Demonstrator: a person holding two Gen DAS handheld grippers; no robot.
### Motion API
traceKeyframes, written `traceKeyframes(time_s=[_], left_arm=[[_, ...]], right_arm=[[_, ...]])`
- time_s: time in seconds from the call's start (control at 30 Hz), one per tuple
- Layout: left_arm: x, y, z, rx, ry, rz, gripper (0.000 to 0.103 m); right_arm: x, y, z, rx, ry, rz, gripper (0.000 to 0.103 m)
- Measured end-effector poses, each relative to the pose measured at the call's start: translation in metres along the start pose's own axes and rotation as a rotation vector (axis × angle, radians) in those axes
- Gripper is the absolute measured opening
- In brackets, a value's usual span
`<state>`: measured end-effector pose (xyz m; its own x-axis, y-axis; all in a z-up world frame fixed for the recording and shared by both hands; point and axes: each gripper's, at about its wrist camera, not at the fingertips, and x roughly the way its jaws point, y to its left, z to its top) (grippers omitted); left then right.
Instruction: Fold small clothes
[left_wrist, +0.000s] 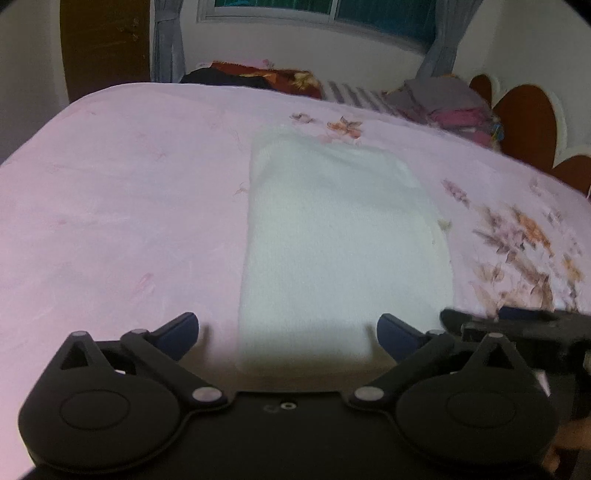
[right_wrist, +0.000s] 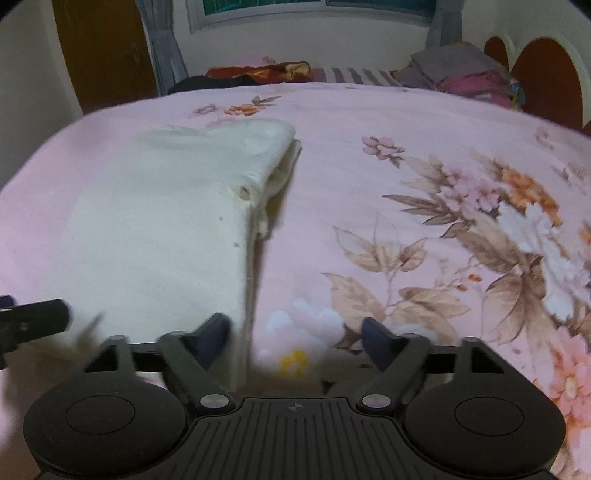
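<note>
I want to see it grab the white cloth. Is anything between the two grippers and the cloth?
No, nothing visible is in the way. The white cloth lies flat on the pink bedsheet, right in front of the open left gripper. The open right gripper sits at its right edge.

The left gripper (left_wrist: 286, 332) tilts steeply downward with its jaws spread wide and nothing between the pads. The right gripper (right_wrist: 295, 338) sits just beside it, angled down likewise, its jaws apart and gripping nothing.
</note>
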<state>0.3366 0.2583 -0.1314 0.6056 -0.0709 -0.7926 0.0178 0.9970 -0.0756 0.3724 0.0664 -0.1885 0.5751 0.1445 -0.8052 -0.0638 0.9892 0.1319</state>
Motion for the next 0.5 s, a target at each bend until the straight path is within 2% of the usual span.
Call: traceKeyframes(time_s=[0.13, 0.23, 0.3, 0.4, 0.5], left_arm=[[-0.017, -0.010, -0.008, 0.042, -0.001, 0.092, 0.103], [-0.042, -0.015, -0.019, 0.035, -0.025, 0.068, 0.103], [-0.060, -0.019, -0.024, 0.014, -0.052, 0.076, 0.103], [-0.096, -0.027, -0.034, -0.015, -0.105, 0.135, 0.102], [-0.139, -0.035, -0.045, -0.036, -0.176, 0.147, 0.102]], right_arm=[[-0.009, -0.003, 0.005, -0.004, 0.013, 0.004, 0.084], [-0.032, -0.006, -0.003, -0.002, -0.011, 0.021, 0.085], [-0.049, -0.012, -0.013, 0.022, -0.023, 0.051, 0.085], [-0.080, -0.023, -0.027, 0.047, -0.024, 0.098, 0.086], [-0.122, -0.029, -0.041, 0.053, -0.056, 0.148, 0.088]])
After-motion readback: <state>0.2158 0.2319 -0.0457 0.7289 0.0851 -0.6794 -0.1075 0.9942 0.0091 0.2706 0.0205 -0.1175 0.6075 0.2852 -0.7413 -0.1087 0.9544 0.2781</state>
